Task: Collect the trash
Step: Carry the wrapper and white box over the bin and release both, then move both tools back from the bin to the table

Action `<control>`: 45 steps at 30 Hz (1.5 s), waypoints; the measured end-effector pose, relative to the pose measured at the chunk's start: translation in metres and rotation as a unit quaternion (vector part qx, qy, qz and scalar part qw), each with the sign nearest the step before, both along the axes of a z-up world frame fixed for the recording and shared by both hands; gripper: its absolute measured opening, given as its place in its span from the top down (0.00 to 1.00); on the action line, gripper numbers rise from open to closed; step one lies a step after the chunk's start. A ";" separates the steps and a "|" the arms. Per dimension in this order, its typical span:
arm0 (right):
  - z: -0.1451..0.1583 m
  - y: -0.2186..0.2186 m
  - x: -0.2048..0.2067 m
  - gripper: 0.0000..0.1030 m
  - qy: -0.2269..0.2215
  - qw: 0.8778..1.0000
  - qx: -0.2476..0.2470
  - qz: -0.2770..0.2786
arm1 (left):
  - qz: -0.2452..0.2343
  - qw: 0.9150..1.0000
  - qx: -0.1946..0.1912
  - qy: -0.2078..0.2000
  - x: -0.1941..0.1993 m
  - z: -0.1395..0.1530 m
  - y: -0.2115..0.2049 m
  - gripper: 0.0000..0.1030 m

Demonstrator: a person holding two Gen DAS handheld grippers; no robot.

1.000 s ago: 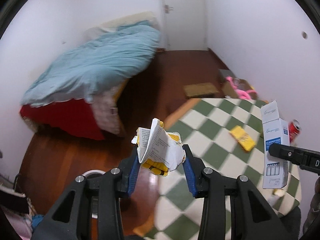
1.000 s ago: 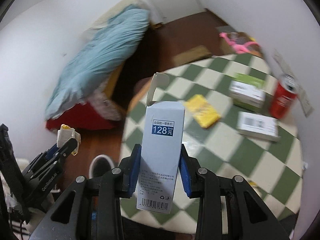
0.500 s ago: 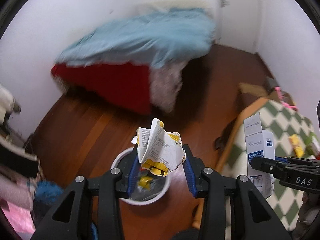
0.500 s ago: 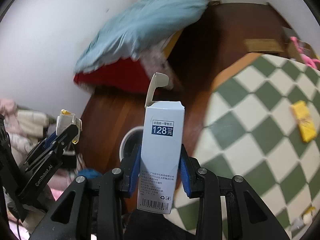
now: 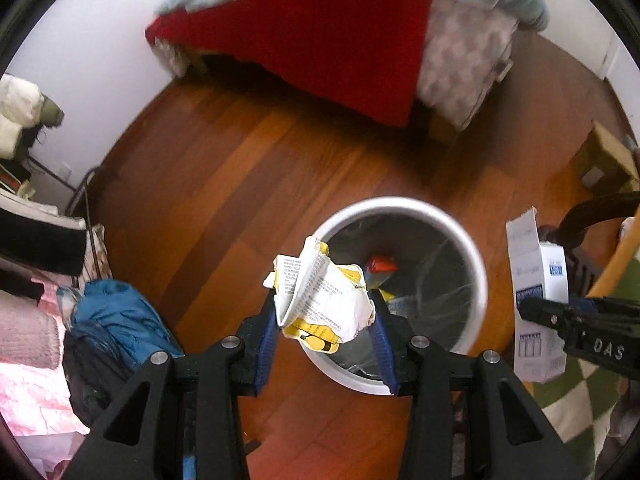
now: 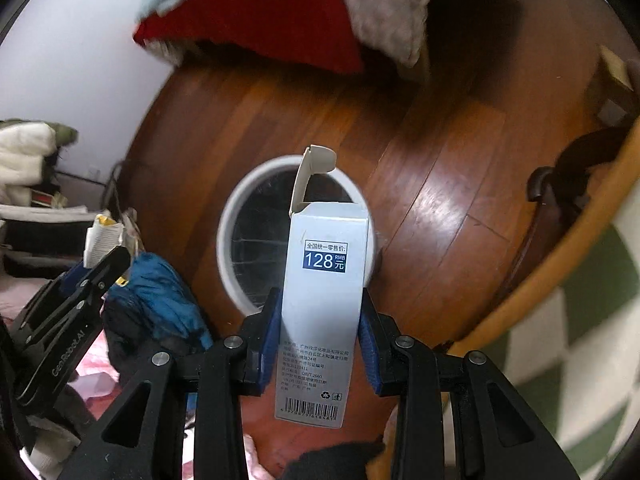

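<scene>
My left gripper point(image 5: 325, 309) holds a crumpled white and yellow paper wrapper point(image 5: 320, 300) just above the near rim of a white round trash bin point(image 5: 478, 280). Its jaws are opening, with the wrapper still touching both blue pads. The bin has a clear liner and some red and yellow trash inside. My right gripper point(image 6: 320, 312) is shut on a tall white carton point(image 6: 325, 264) with an open top flap, held upright over the near right rim of the bin point(image 6: 226, 248). In the left wrist view, that carton point(image 5: 538, 280) hangs to the right of the bin.
The bin stands on a wooden floor. A bed with a red sheet point(image 5: 320, 40) lies beyond it. A blue cloth and a clothes pile point(image 5: 116, 320) sit to the left. A table with a green checked cloth point(image 6: 580, 340) and a dark chair point(image 6: 560, 184) are on the right.
Both grippers swung away from the checked table, tipped downward and dropped toward the bin, which now fills the middle of both views. Wrapper and carton stay held.
</scene>
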State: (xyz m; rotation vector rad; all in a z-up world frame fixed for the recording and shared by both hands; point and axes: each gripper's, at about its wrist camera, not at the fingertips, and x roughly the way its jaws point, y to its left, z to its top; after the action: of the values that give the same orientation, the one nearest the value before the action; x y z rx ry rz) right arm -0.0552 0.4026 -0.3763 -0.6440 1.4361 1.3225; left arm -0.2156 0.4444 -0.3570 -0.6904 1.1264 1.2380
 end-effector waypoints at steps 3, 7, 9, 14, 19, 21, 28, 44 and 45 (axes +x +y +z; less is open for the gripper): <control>-0.032 0.027 -0.008 0.64 -0.005 1.000 -0.021 0.009 | 0.013 0.999 -0.028 -0.012 -0.004 -0.020 0.009 0.58; -0.063 0.058 -0.015 0.64 -0.006 0.999 -0.038 0.023 | 0.041 0.997 -0.055 -0.042 -0.014 -0.032 0.018 0.45; -0.075 0.068 -0.015 0.62 0.000 0.999 -0.042 0.030 | 0.052 0.996 -0.058 -0.045 -0.017 -0.031 0.018 0.30; -0.088 0.078 -0.019 0.35 -0.014 0.998 -0.044 0.039 | 0.064 0.996 -0.050 -0.043 -0.027 -0.028 0.013 0.04; -0.078 0.075 -0.019 0.10 -0.026 0.998 -0.034 0.046 | 0.069 0.997 -0.026 -0.029 -0.032 -0.018 0.005 0.04; -0.071 0.068 -0.019 0.03 -0.047 0.997 -0.030 0.051 | 0.071 0.997 -0.015 -0.020 -0.035 -0.012 0.000 0.04; -0.047 0.041 -0.030 0.02 -0.117 0.990 -0.027 0.071 | 0.076 0.997 0.003 -0.006 -0.044 0.006 -0.017 0.04; 0.043 -0.019 -0.045 0.01 -0.131 0.988 0.027 0.075 | 0.063 0.996 0.056 -0.028 -0.040 0.092 -0.069 0.04; 0.052 -0.023 -0.045 0.01 -0.130 0.988 0.033 0.074 | 0.062 0.996 0.061 -0.032 -0.040 0.100 -0.074 0.04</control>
State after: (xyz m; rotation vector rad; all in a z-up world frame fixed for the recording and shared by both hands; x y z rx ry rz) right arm -0.1001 0.3798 -0.3244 -0.8577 1.1471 1.3402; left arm -0.2561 0.3702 -0.2569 -0.7101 0.9582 1.3695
